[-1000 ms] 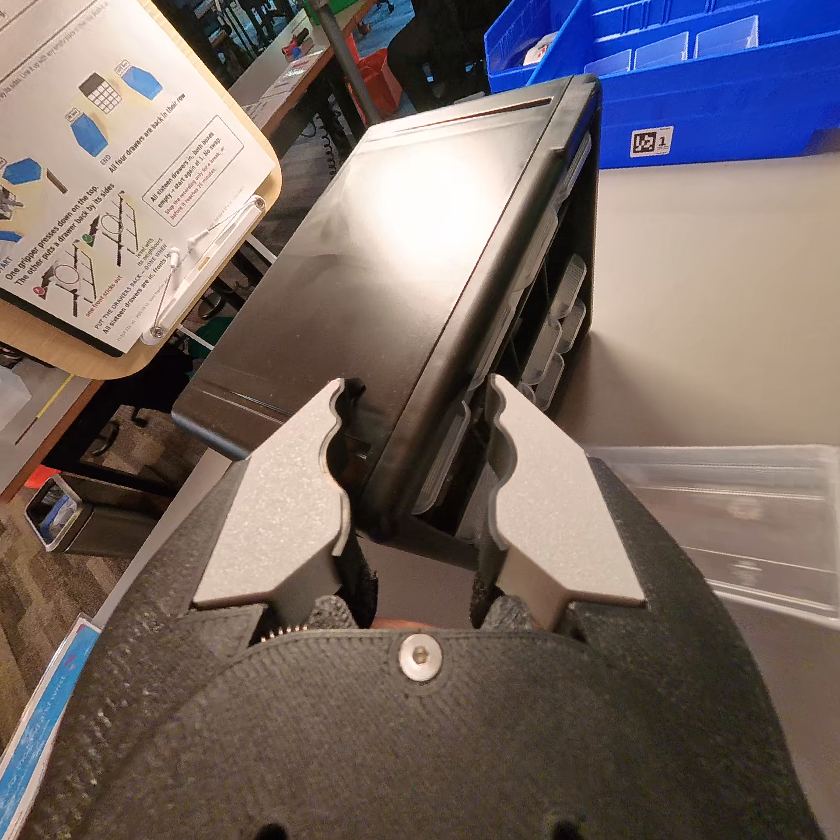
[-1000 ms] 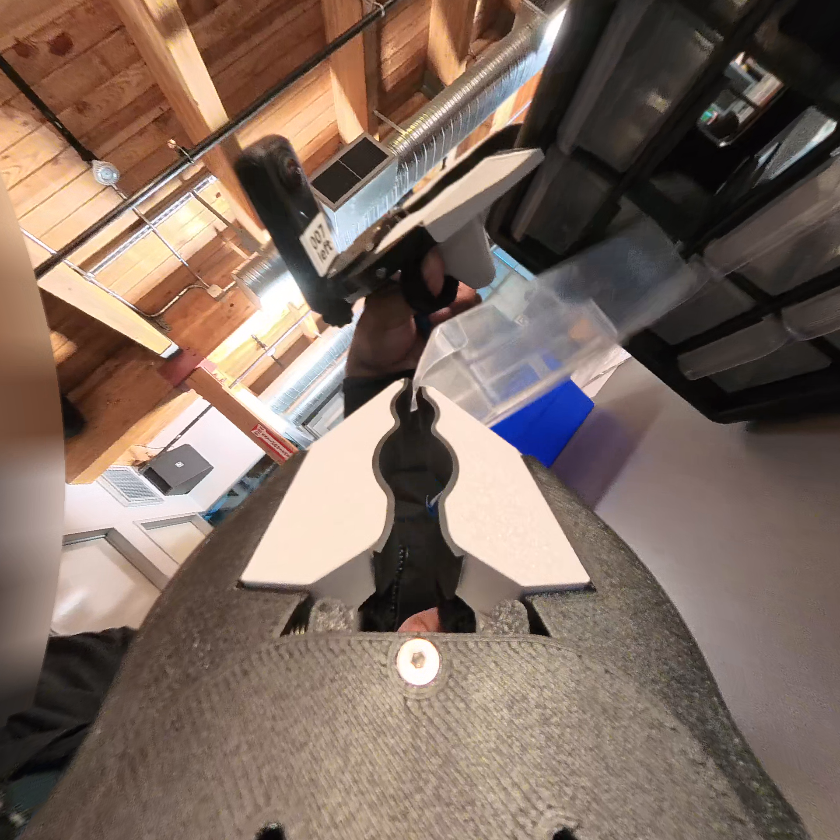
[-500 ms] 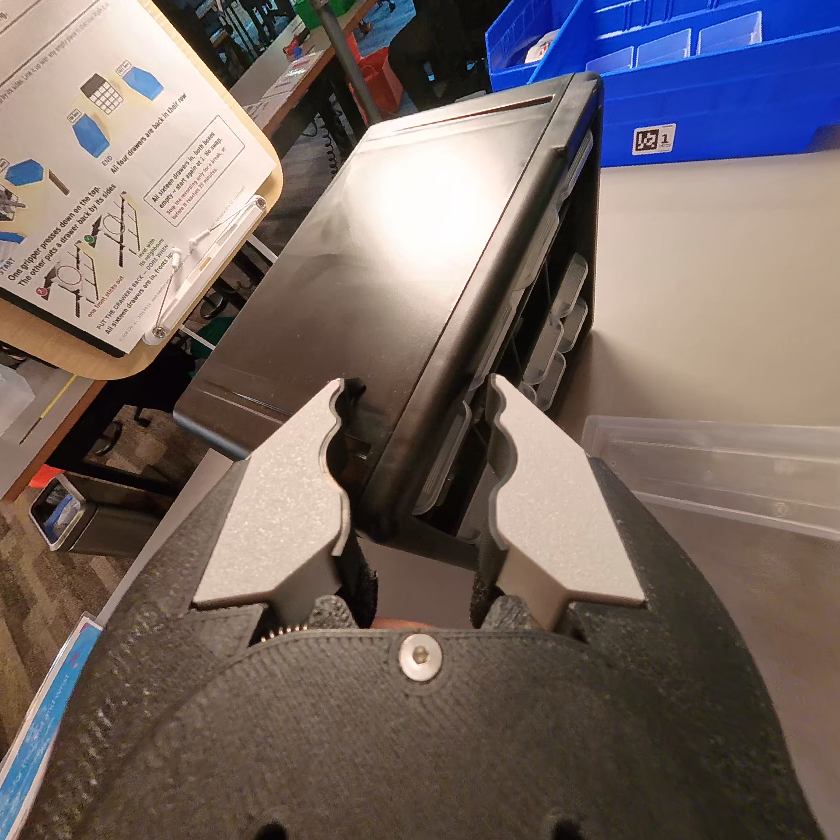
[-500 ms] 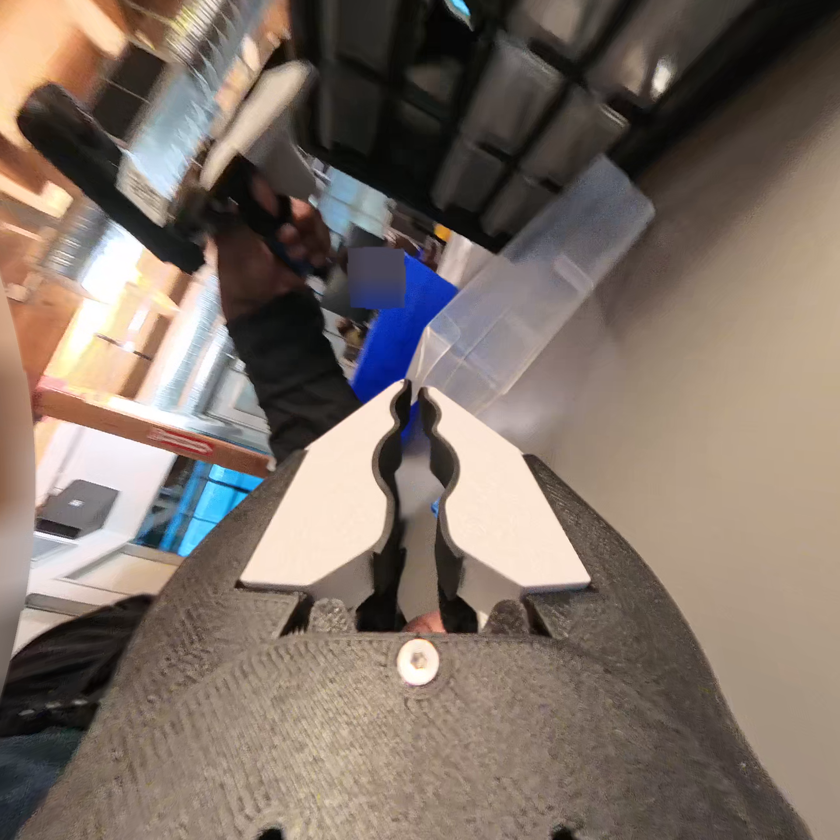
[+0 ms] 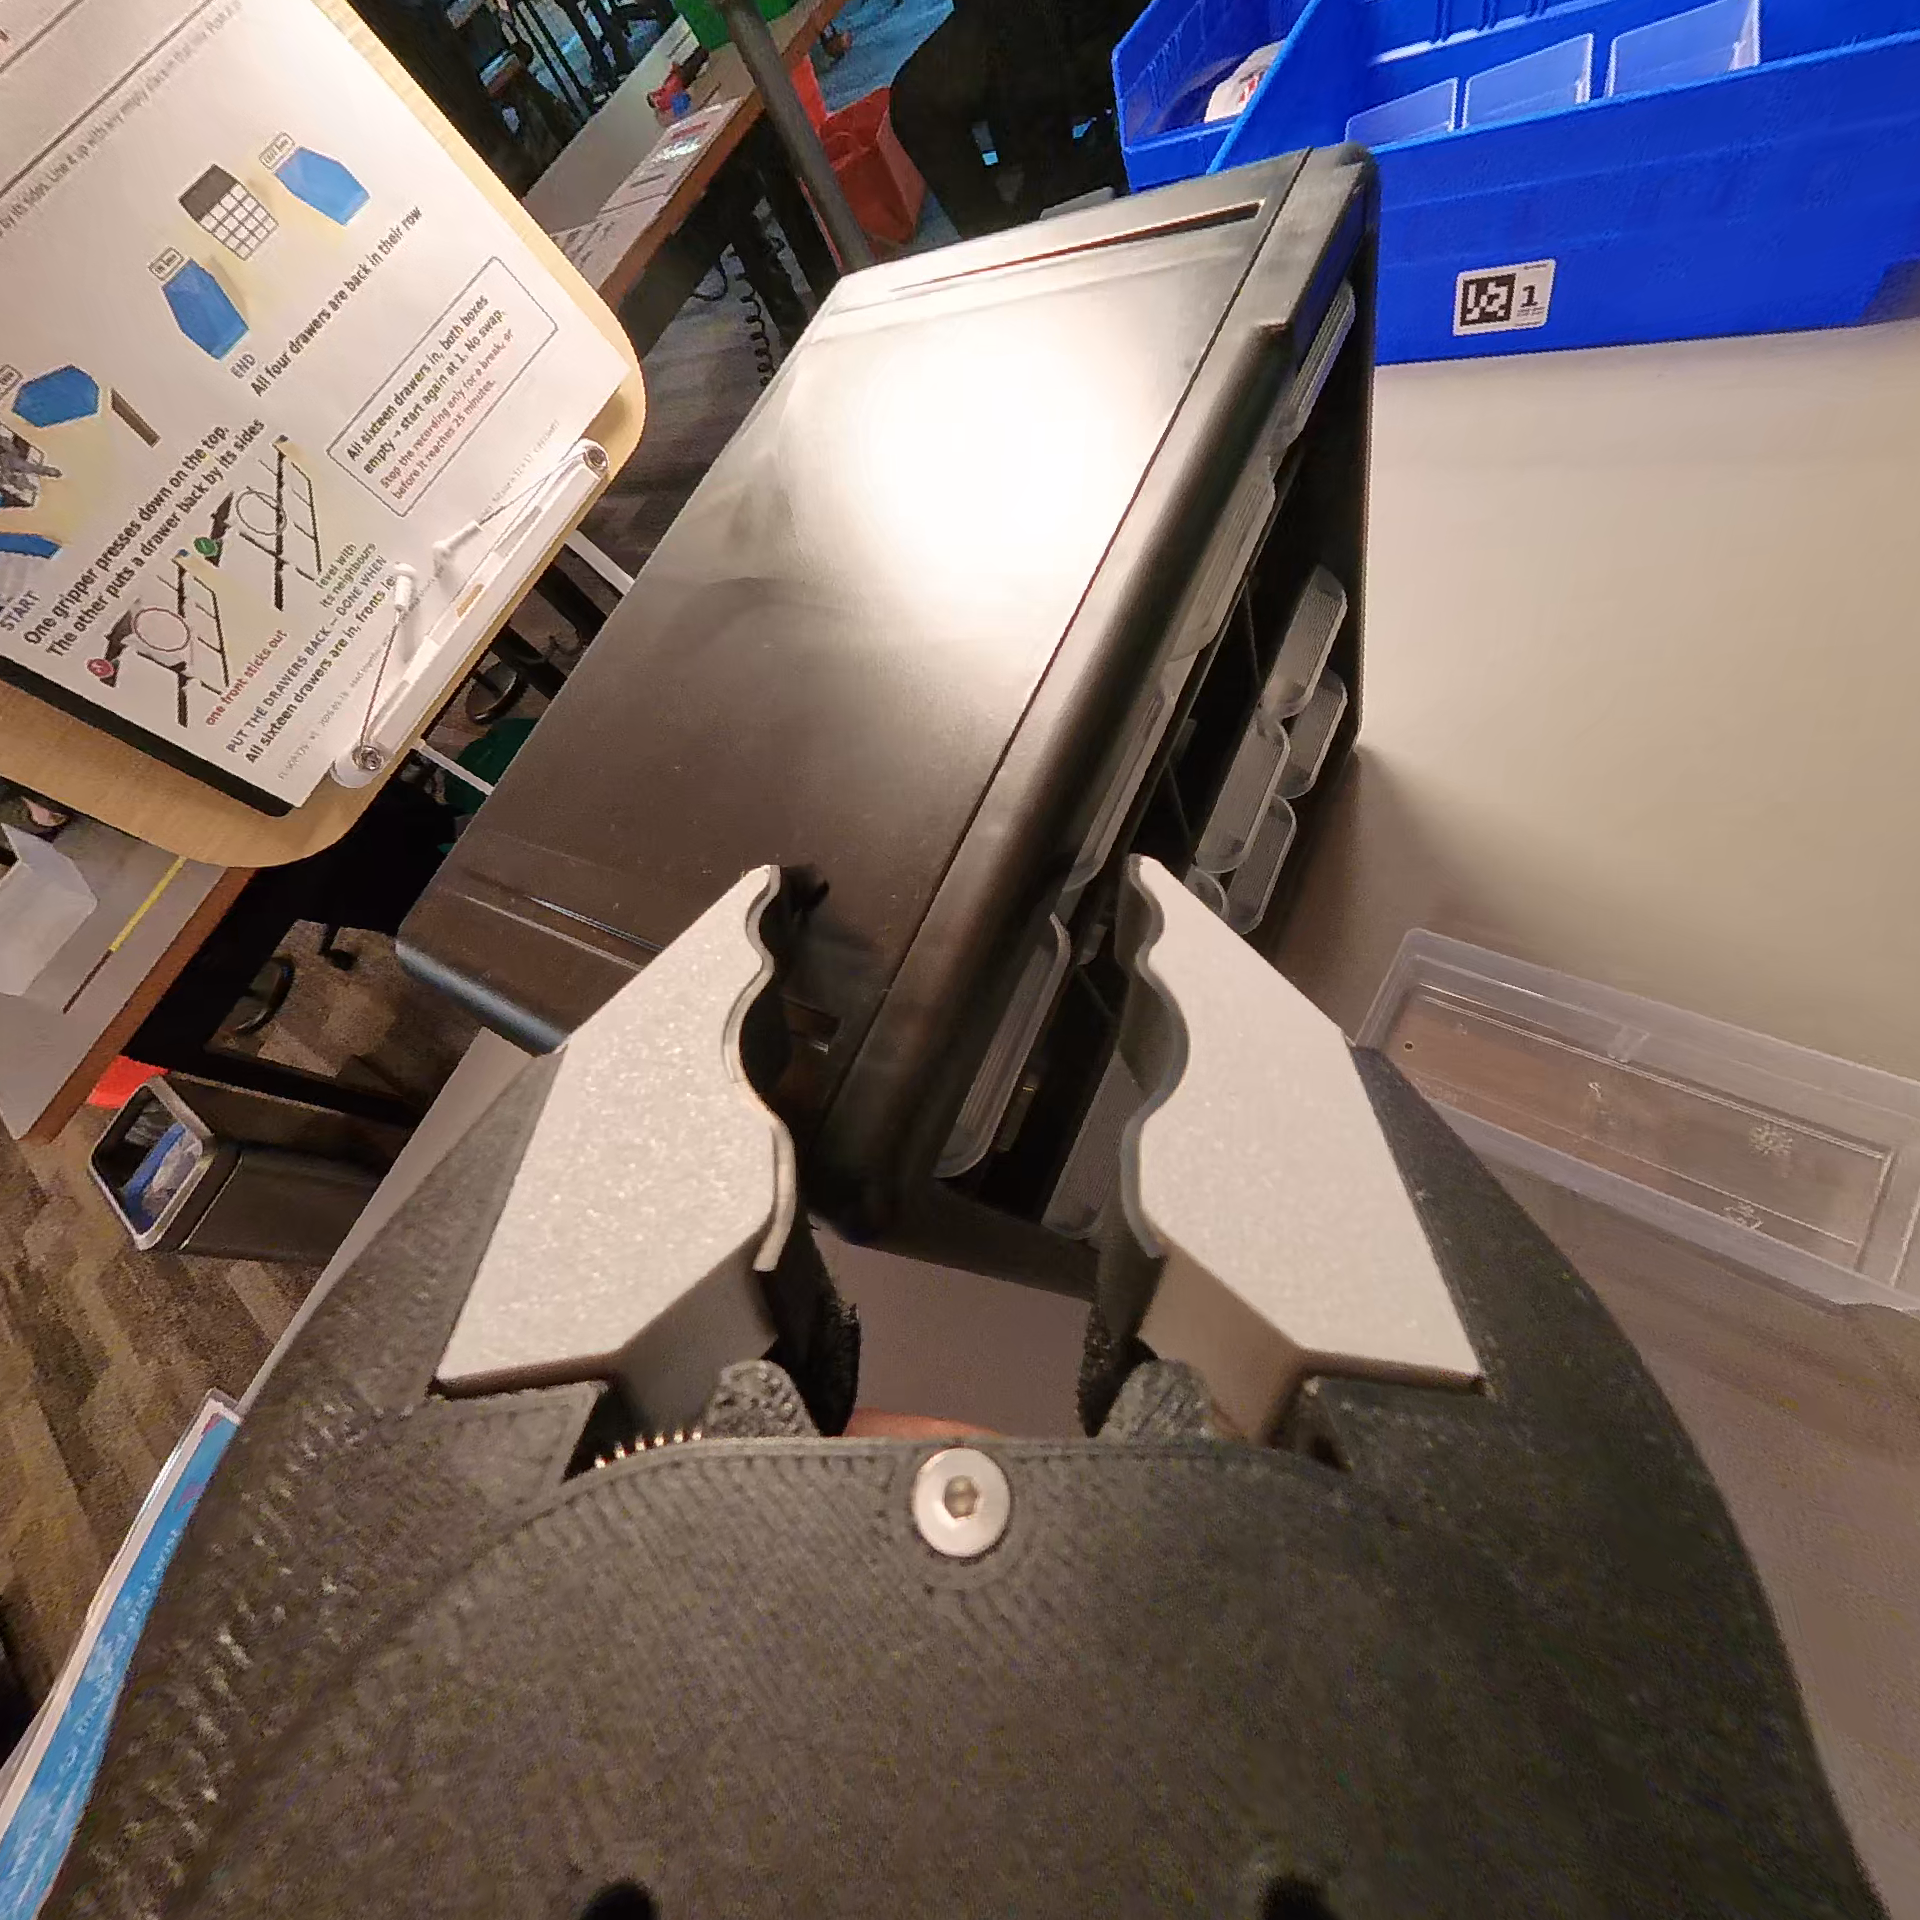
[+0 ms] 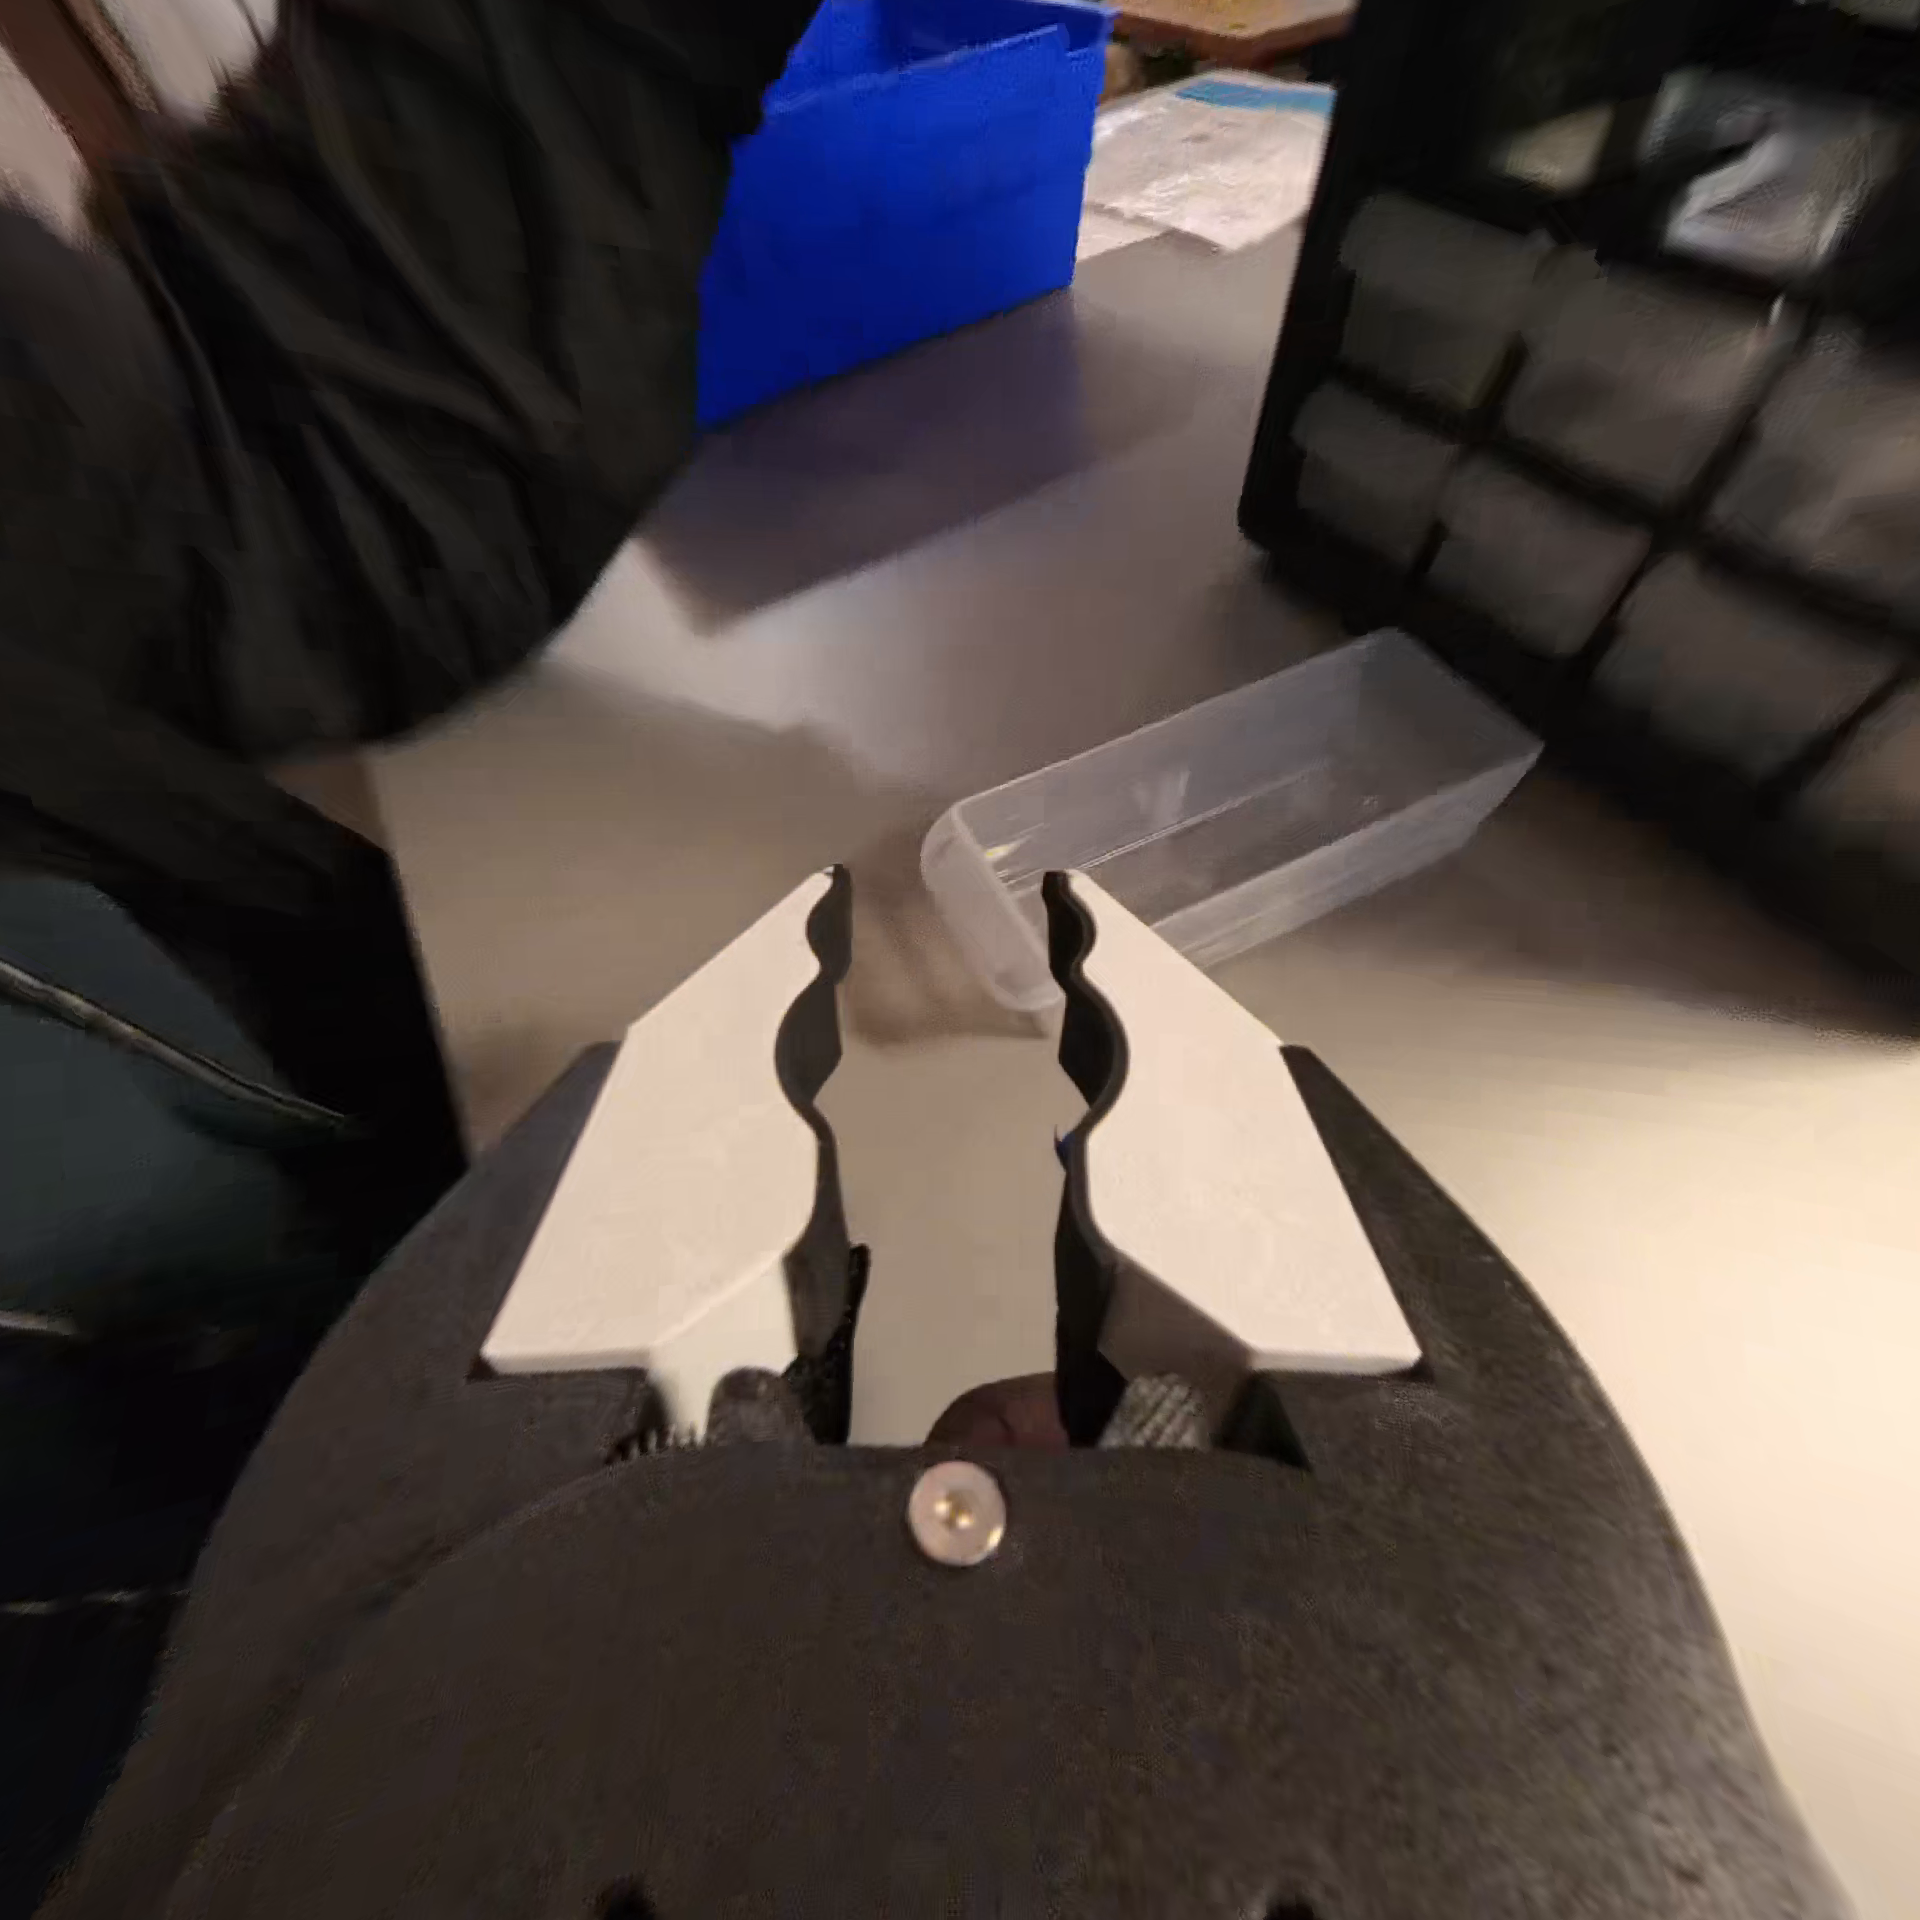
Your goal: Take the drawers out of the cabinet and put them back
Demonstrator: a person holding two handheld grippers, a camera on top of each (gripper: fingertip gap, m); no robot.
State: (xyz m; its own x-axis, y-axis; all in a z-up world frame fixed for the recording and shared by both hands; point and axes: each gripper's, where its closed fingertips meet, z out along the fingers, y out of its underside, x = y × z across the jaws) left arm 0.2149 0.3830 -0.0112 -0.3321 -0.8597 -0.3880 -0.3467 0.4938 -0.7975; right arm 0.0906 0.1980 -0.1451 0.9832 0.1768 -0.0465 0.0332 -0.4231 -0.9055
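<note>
The black drawer cabinet stands on the grey table, with clear drawers in its front slots. My left gripper is open. Its fingers straddle the cabinet's near top front edge, the left finger over the top panel. A clear empty drawer lies on the table in front of the cabinet. It also shows in the left wrist view. My right gripper is open just short of the drawer's near end. Its pads do not touch the drawer.
A blue bin stands behind the cabinet, and another blue bin shows in the right wrist view. An instruction board stands to the left of the cabinet. A person's dark sleeve fills the left of the right wrist view.
My right gripper swung the clear drawer away from the cabinet down to the table, then opened and let it go. My left gripper has not moved.
</note>
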